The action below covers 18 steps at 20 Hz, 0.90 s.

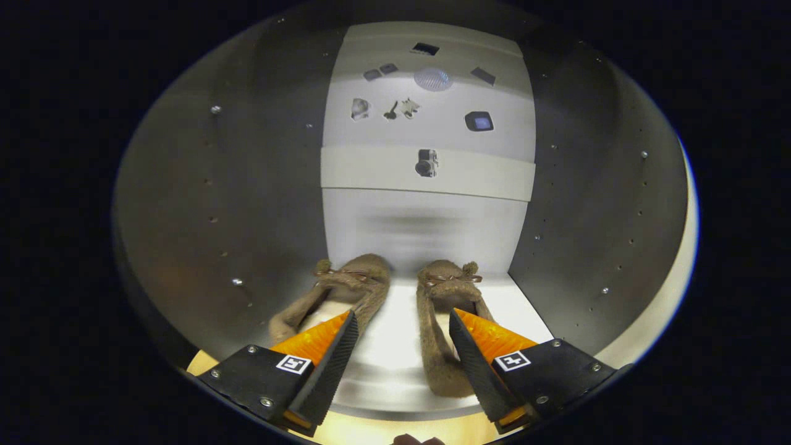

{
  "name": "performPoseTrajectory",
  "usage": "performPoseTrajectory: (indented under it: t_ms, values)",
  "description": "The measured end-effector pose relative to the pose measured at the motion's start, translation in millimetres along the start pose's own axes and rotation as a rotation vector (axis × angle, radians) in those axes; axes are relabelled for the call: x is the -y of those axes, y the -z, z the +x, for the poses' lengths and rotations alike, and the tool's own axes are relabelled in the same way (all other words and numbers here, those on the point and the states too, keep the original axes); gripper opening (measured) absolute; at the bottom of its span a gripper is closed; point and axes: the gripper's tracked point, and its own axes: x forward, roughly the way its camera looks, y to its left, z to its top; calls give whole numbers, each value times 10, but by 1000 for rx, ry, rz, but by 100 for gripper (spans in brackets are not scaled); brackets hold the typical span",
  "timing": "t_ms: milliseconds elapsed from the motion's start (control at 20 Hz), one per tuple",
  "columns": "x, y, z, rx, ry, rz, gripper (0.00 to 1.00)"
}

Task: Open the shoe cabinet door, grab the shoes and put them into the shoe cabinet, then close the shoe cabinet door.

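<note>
I am looking into the shoe cabinet. A pair of brown fuzzy shoes with small bows stands on its white bottom shelf, toes against the back panel. The left shoe lies partly under my left finger and the right shoe partly under my right finger. My gripper is open, its fingertips spread just above the shoes' openings. Between the fingers show the bare shelf and the right shoe's inner side. Neither finger presses on a shoe.
Grey side walls with small peg holes close in on both sides. A white upper shelf crosses the back above the shoes, with small stickers on the panel above it. A pale cabinet edge runs down the right.
</note>
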Motion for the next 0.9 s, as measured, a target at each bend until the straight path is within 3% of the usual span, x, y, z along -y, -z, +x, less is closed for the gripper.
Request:
performPoseTrajectory:
  t_ms: [200,500,900]
  values:
    - [-154,-29,-574,32,-48,60,94]
    - [-182,47,-1477,75,-44,90,94]
    - [102,257,-2804,129,-62,25,94]
